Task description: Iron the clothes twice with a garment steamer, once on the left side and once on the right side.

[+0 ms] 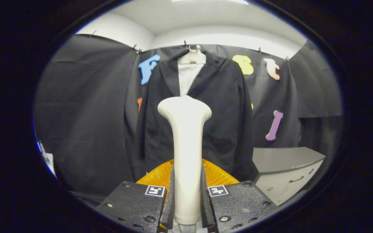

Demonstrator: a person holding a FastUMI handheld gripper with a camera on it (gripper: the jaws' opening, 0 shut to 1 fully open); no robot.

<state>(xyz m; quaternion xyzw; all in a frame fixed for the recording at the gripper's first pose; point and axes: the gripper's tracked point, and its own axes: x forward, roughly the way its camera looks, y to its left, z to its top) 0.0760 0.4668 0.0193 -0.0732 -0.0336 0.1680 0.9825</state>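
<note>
steamer: smooth cream plastic, satin sheen, clamped between the fingers
jacket: matt black cloth
gripper: matt black textured plastic
cabinet: smooth matt grey

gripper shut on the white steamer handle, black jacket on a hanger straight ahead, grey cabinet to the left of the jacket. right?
Not quite: the gripper view shows the grey cabinet to the right of the black jacket, not the left. The gripper is shut on the white steamer handle, with the jacket on its hanger straight ahead.

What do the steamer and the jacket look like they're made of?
Steamer, clamped between the gripper fingers: likely smooth matte plastic, judging by its even cream surface and soft sheen. Jacket, hanging beyond: dark woven cloth, probably suit fabric; it drapes in soft folds without shine.
</note>
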